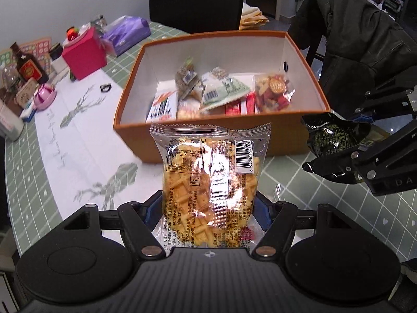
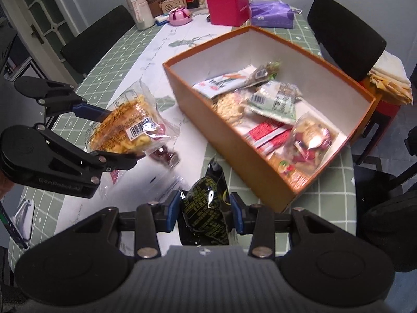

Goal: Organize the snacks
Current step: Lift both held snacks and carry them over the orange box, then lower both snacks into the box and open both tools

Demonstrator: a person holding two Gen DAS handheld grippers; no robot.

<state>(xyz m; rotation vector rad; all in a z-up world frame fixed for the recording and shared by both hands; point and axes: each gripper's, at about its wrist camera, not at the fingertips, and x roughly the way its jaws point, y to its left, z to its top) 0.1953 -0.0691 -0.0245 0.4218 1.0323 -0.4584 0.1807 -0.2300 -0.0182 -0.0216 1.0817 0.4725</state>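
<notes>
My left gripper (image 1: 208,203) is shut on a clear bag of yellow waffle crackers (image 1: 211,172) and holds it upright above the table, just in front of the orange box (image 1: 130,130). My right gripper (image 2: 206,206) is shut on a black foil snack packet (image 2: 206,208), near the box's front corner (image 2: 234,140). The right gripper and its packet (image 1: 336,140) show at the right of the left wrist view. The left gripper with the cracker bag (image 2: 127,127) shows at the left of the right wrist view. The box holds several snack packets (image 1: 221,91).
A clear packet with dark red sweets (image 2: 164,154) lies on the table under the cracker bag. A red box (image 1: 83,54), a purple pack (image 1: 127,34), bottles and a pink item (image 1: 44,96) stand at the table's far side. Black chairs (image 1: 195,7) surround the table; a dark coat (image 1: 359,41) hangs at right.
</notes>
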